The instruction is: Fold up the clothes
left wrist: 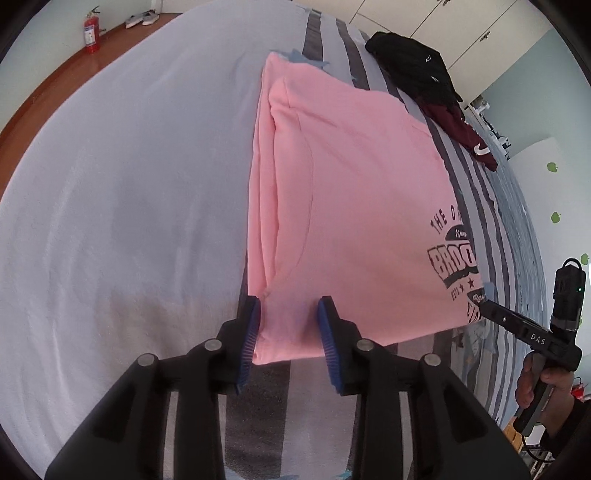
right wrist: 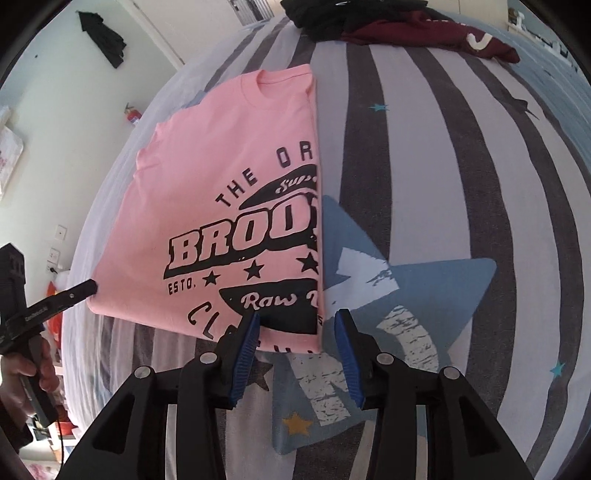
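Note:
A pink T-shirt (left wrist: 351, 206) with a dark "BROOKLYN" print (right wrist: 243, 251) lies folded lengthwise on the bed, sleeve tucked over. My left gripper (left wrist: 290, 302) stands open over its near left corner. The cloth lies between the blue pads (left wrist: 251, 332), and the right pad is clear of it. My right gripper (right wrist: 297, 315) is open over the near right corner, with the folded edge between its fingers and a gap on the right side. Each gripper also shows in the other's view: the right gripper (left wrist: 517, 325) in a hand at the shirt's right edge, the left gripper (right wrist: 70, 291) at its left edge.
The shirt rests on a grey-striped bedcover (right wrist: 424, 147) with a blue star print (right wrist: 406, 288). A black garment (left wrist: 413, 62) and a maroon one (left wrist: 465, 133) are piled at the far end. Plain pale sheet (left wrist: 129, 184) spreads to the left, with wooden floor and a fire extinguisher (left wrist: 90, 33) beyond.

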Demonstrator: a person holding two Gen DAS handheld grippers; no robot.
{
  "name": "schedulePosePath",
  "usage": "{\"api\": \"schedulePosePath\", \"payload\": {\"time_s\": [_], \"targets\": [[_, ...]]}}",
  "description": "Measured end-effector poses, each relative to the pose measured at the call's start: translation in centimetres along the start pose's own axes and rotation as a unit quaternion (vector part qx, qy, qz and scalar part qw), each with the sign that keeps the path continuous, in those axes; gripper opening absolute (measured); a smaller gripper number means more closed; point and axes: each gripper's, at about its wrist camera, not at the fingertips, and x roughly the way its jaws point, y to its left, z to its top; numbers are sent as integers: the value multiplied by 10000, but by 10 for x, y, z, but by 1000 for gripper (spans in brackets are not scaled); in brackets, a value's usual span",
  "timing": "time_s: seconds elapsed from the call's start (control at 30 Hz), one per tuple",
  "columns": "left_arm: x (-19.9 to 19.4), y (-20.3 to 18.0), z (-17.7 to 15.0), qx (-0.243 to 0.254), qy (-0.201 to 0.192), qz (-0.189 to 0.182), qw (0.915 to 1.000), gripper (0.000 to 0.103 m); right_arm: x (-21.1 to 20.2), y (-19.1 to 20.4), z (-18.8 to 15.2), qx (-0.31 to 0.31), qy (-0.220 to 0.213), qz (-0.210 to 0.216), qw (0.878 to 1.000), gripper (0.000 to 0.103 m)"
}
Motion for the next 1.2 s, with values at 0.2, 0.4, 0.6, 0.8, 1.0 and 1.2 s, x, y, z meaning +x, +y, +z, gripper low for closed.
{"api": "schedulePosePath", "payload": {"time_s": [0.2,0.4,0.6,0.8,1.0,1.2], "targets": [[-1,-2,-10,99,-14,25,9999,9,8,2,-4,-53,37,110,9999,29],[-4,-12,-18,327,-77,145,9993,6,-1,3,-7,-284,23,110,9995,9],[-3,-12,-25,440,-60,258,9987,5,-3,0,-10,-412,88,146,9990,8],[11,-9,-34,574,61,386,9976,5,10,-7,-16,-484,275,66,9984,8],[15,-13,-37,611,-52,520,9968,5,18,-7,-19,-726,251,-121,9970,9],[-14,-26,-41,601,-369,890,9935,7,-15,11,-33,-1030,-100,-630,9926,12]]}}
